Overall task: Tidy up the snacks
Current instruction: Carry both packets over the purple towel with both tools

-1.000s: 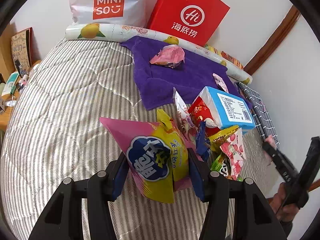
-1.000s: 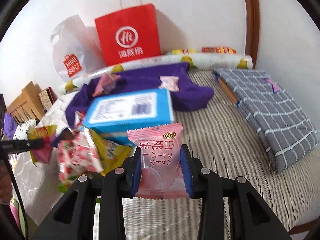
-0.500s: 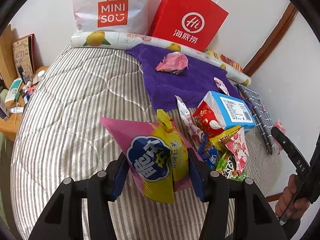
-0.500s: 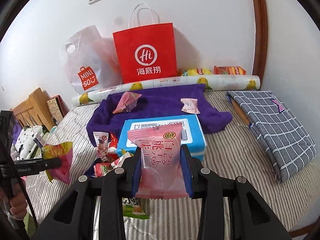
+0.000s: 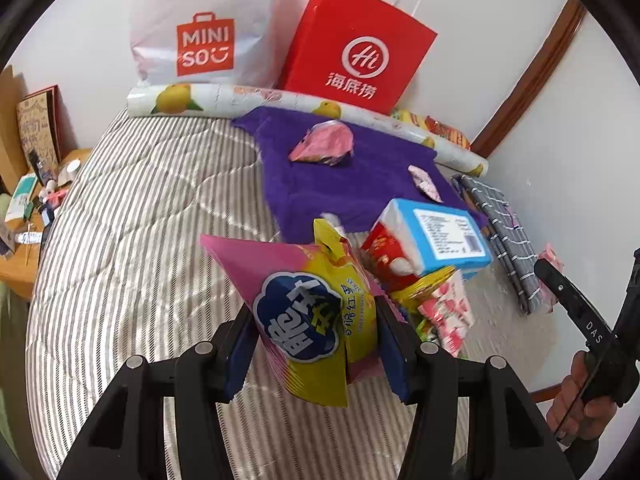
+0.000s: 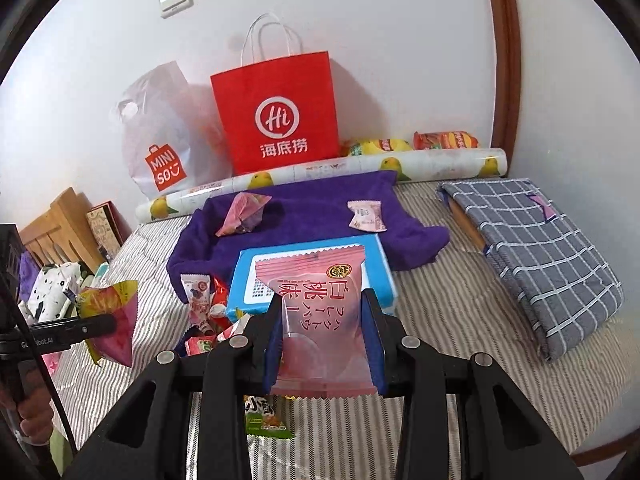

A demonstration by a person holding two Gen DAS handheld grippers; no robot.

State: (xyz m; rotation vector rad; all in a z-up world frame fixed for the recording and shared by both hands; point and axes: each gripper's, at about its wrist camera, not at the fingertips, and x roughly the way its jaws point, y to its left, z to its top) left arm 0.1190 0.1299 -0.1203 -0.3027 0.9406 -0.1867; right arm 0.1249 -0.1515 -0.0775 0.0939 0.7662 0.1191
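1. Here the left gripper [image 5: 316, 344] clamps a pink-and-yellow snack bag [image 5: 304, 304], the right gripper [image 6: 324, 344] a pink peach packet [image 6: 320, 320], both held above the bed.
2. Likely bound for the purple towel [image 6: 320, 208] (two pink packets already lie there).
3. The snack pile [image 5: 432, 272] sits on the striped mattress [image 5: 140, 208]; two shopping bags lean against the white wall.

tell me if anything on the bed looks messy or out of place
Yes. The loose snacks lie in a jumbled heap at the purple towel's near edge, with the blue box resting tilted on top of them. The towel itself is rumpled, and only two packets lie on it.
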